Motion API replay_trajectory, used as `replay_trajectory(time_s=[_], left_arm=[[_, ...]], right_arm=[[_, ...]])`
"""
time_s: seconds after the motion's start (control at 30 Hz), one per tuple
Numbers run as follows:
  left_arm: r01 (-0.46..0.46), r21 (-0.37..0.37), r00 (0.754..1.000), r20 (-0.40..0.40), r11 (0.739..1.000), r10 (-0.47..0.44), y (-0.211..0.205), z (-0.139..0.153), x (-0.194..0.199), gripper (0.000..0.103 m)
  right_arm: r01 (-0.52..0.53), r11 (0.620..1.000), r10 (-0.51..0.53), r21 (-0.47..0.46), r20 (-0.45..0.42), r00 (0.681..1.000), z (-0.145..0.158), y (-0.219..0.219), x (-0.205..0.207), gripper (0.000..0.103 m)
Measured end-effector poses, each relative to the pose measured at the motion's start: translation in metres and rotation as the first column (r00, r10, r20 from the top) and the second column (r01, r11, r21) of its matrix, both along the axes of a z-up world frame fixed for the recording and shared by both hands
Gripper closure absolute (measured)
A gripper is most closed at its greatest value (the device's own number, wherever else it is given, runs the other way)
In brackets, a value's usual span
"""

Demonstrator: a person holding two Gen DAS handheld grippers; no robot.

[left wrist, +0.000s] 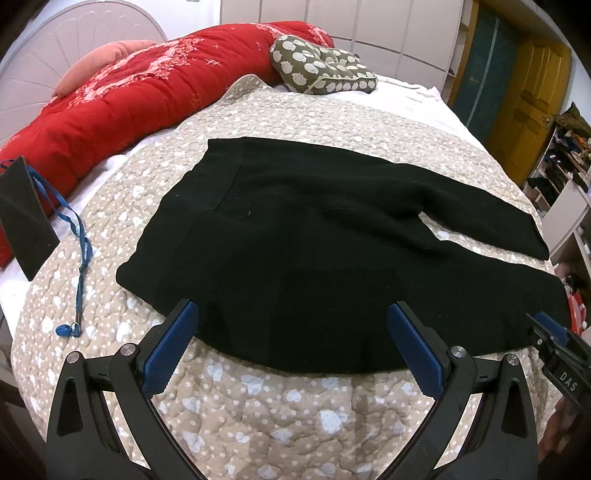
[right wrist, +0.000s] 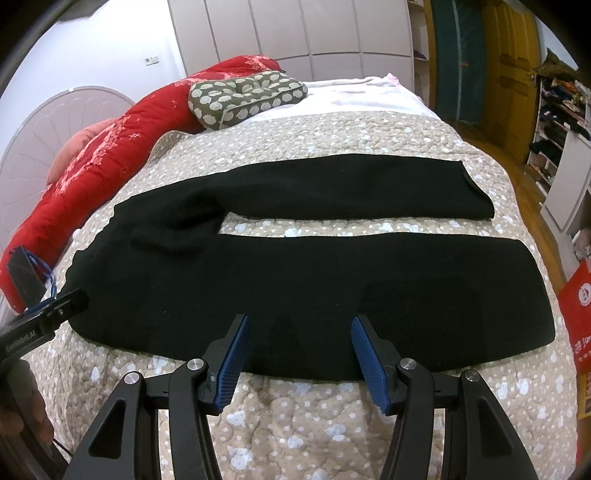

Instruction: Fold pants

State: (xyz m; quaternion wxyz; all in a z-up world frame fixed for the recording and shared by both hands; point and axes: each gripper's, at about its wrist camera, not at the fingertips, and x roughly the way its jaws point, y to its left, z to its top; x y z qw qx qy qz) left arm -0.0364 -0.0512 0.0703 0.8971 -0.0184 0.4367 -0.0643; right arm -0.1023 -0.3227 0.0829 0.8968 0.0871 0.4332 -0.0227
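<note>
pants (right wrist: pixel 295 280) flat on the bed (right wrist: pixel 332 417), both tools (left wrist: pixel 291 332) (right wrist: pixel 297 343) released at the near edge; pinch both layers, lift evenly.

I'm in a home bedroom: bed w/ beige quilted heart-print bedspread (right wrist: pixel 332 417), red floral duvet (left wrist: pixel 122 99) bunched by a pale fan-pattern headboard (left wrist: pixel 55 55), olive cushion w/ white print (right wrist: pixel 247 96). White wardrobe doors (right wrist: pixel 295 33) behind, yellow wooden door (left wrist: pixel 524 96), open shelves of clothes (right wrist: pixel 561 107) at the right.
</note>
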Motion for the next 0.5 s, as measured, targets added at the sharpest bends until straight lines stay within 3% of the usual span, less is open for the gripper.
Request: replay_trajectory(time_s=[0.5], left_arm=[[-0.005,-0.005,1.000,-0.011,1.000,0.005,0.0005,0.0003,0.0026,0.001]], right_arm=[[-0.011,1.000,0.011,-0.004,-0.008,1.000,0.0002,0.0031,0.0008,0.048]])
